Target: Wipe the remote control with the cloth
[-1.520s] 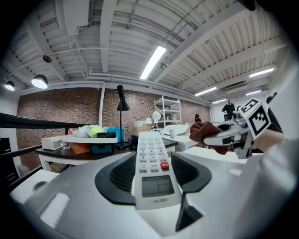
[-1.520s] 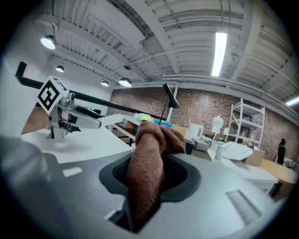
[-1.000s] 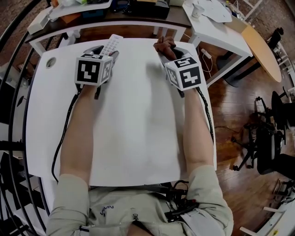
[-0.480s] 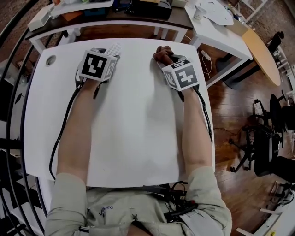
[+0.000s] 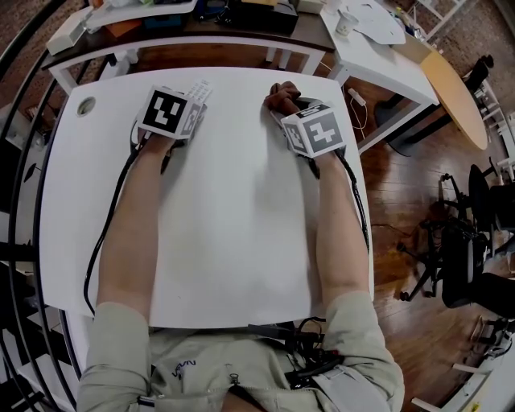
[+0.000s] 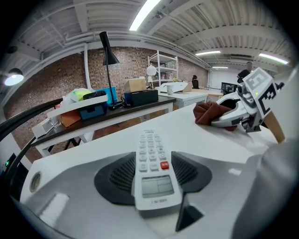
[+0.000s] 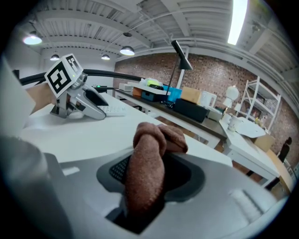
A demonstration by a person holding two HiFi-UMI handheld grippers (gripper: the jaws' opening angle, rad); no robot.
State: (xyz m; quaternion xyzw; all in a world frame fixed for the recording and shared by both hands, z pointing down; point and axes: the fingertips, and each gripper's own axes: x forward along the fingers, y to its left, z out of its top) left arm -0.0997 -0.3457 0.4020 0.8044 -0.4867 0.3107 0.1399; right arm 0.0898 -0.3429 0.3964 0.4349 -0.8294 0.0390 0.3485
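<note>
The white remote control (image 5: 199, 88) (image 6: 152, 168) lies lengthwise between the jaws of my left gripper (image 5: 189, 105) (image 6: 153, 158), which is shut on its lower end, low over the white table (image 5: 241, 225). Its far end points at the table's far edge. The brown cloth (image 5: 282, 98) (image 7: 148, 163) hangs folded between the jaws of my right gripper (image 5: 292, 109) (image 7: 152, 175), its bunched end resting on the table. Those jaws are opening, and a dark gap shows beside the cloth. The left gripper view shows the right gripper (image 6: 224, 122) and cloth (image 6: 208, 113) off to the right.
A dark-topped bench (image 5: 201, 24) with boxes and a black desk lamp (image 6: 108, 56) stands behind the table's far edge. A white side table (image 5: 378, 40) is at the back right. A cable hole (image 5: 87, 105) sits at the table's far left corner.
Both grippers have sunk toward the table and shifted toward its far edge. The remote is lower and more hidden under the left cube. The cloth now rests on the tabletop.
</note>
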